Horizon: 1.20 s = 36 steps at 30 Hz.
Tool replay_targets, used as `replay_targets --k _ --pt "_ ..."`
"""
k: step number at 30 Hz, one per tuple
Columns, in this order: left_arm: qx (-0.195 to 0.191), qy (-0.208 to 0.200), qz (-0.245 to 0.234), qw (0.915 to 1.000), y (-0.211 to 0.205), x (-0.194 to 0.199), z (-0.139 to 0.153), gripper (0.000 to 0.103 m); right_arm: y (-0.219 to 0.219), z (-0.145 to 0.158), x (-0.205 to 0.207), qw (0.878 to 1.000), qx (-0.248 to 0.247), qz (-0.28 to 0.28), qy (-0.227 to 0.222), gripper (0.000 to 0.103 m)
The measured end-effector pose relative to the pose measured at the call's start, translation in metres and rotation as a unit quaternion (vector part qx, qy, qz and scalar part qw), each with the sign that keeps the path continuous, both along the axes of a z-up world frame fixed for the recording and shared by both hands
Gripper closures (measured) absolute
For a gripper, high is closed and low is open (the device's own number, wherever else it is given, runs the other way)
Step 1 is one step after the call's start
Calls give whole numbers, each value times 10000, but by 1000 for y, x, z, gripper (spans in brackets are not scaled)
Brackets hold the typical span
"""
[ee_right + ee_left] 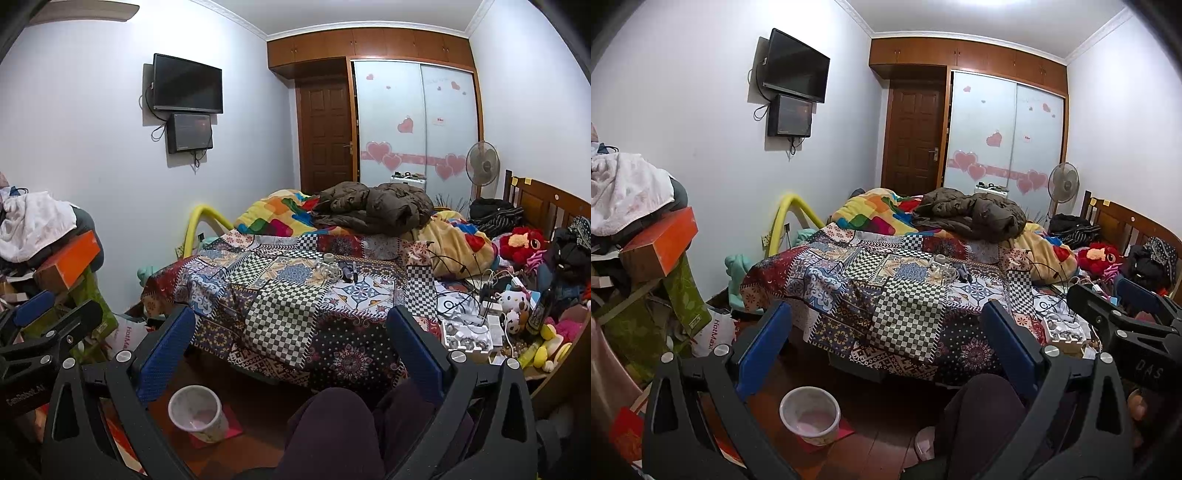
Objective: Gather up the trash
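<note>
Bin [809, 413] on floor by bed [905, 295]; knee [982, 406] btwn.

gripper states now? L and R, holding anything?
Left gripper: open, empty.
Right gripper: open, empty.
</note>
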<state>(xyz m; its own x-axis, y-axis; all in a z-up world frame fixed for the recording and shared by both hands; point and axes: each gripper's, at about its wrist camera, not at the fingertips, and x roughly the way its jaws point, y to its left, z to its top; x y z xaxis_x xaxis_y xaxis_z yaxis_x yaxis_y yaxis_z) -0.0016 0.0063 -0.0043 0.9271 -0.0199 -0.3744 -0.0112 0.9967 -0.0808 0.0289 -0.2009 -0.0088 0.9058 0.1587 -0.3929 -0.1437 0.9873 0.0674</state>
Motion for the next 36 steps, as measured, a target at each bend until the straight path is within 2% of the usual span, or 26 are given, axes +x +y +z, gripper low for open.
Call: replay_targets --k 10,18,27,36 --pt "77 -94 -42 9999 -7 15 9 0 -7 4 17 10000 16 -51 -30 0" --pt "-82 -227 58 9997 -14 57 22 0 -20 14 54 9997 -58 -192 -152 0" --pt "-127 -224 -11 9997 -36 136 34 0 -50 17 112 9998 -4 -147 -155 0" --pt "-140 181 -151 9996 -70 240 19 0 -108 3 192 9985 -69 -537 18 0"
